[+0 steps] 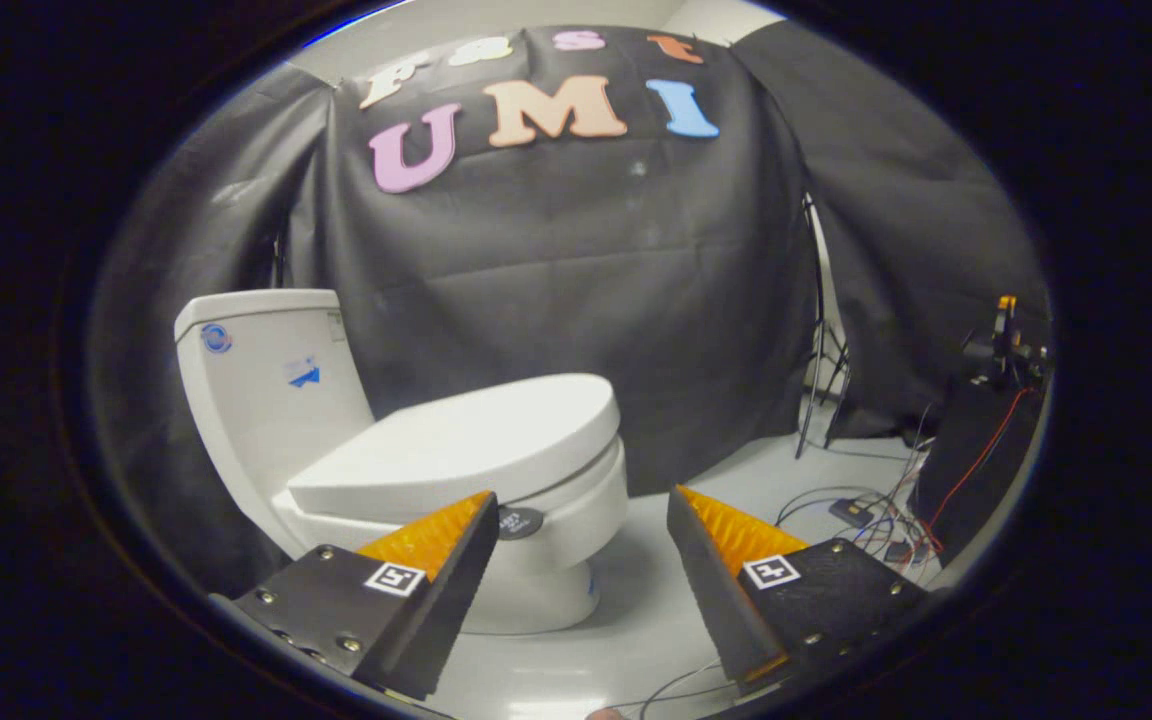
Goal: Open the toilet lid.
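Nearest, the tool (pixel 581 505) has its two fingers spread wide with nothing between them, poised above the pale grey floor (pixel 636 620). Just beyond its left finger stands the white ceramic toilet (pixel 536 570), its flat white plastic lid (pixel 466 445) lying down closed over the bowl, the boxy tank (pixel 266 390) behind. To the right, loose cables (pixel 866 515) trail near a black stand (pixel 821 370).

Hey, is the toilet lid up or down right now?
Down. The toilet lid lies flat over the bowl, beyond the open gripper, whose fingers touch nothing.
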Demonstrator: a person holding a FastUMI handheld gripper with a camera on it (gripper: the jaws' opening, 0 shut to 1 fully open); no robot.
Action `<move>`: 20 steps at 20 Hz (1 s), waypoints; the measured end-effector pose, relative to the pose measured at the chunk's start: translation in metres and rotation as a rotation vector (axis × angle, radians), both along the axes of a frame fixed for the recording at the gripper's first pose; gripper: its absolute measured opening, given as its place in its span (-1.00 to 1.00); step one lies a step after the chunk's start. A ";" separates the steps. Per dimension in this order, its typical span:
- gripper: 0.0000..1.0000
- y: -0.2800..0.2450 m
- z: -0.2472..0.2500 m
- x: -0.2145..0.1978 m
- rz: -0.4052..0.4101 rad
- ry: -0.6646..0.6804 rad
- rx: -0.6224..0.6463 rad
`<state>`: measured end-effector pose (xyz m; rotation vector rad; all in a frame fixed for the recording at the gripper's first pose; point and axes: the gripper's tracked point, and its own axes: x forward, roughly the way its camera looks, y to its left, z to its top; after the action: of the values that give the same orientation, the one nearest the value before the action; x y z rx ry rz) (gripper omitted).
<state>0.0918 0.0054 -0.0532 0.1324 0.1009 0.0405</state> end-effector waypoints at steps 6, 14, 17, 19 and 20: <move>0.99 0.029 -0.038 0.019 0.077 0.175 0.251; 0.68 0.040 -0.046 0.051 0.081 0.224 0.644; 0.52 0.061 -0.042 0.072 0.082 0.260 0.833; 0.09 0.067 -0.046 0.083 0.093 0.264 0.883; -0.13 0.072 -0.062 0.092 0.055 0.297 0.884</move>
<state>0.1840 0.0776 -0.1151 1.0208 0.3804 0.1184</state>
